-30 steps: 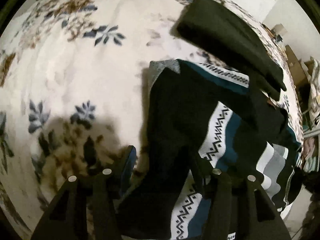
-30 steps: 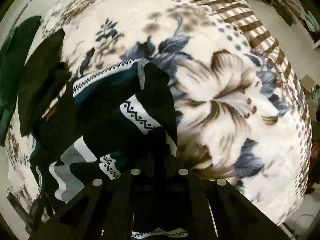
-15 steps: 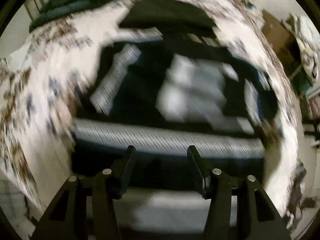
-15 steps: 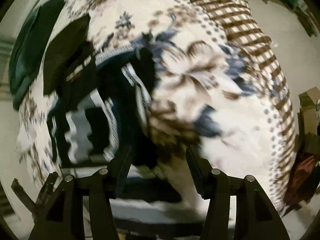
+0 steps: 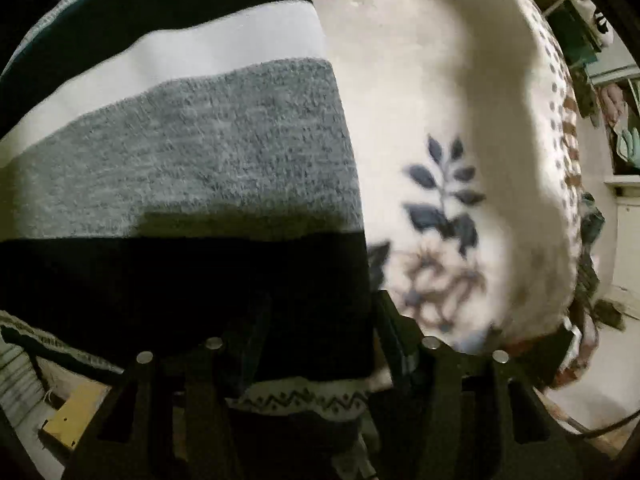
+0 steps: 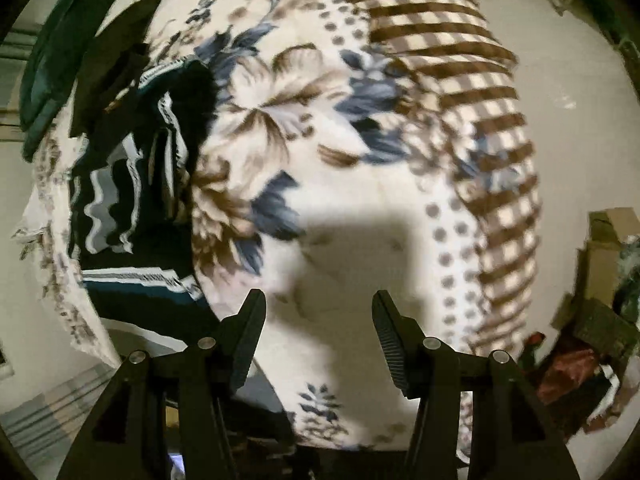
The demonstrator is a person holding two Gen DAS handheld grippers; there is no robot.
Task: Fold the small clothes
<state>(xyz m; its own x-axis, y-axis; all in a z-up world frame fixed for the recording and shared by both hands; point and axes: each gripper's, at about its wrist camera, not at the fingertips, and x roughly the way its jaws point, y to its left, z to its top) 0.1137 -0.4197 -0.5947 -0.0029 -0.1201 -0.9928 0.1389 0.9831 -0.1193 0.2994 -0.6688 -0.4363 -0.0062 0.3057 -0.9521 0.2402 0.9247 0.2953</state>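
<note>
A knitted sweater [image 5: 180, 152] with black, white, grey and teal bands lies on a floral blanket [image 5: 460, 100]. My left gripper [image 5: 320, 312] points straight down, close over the sweater's right edge. Its jaws are closing, and the black band and zigzag hem lie between the fingers [image 5: 394, 328]; I see no pad pressing the cloth. In the right wrist view the sweater [image 6: 120, 184] lies crumpled at the left. My right gripper [image 6: 318, 300] stands open over bare blanket [image 6: 320, 128], with nothing between its fingers.
A dark folded garment [image 6: 108, 60] and a green one [image 6: 44, 60] lie beyond the sweater at the blanket's far left. Cardboard boxes and clutter [image 6: 608, 248] stand on the floor at the right. The blanket's checked border [image 6: 460, 60] falls away at the far side.
The right gripper has opened, let go of the sweater and swung right over the blanket. The left gripper has swept fast across the sweater and sunk close over its edge.
</note>
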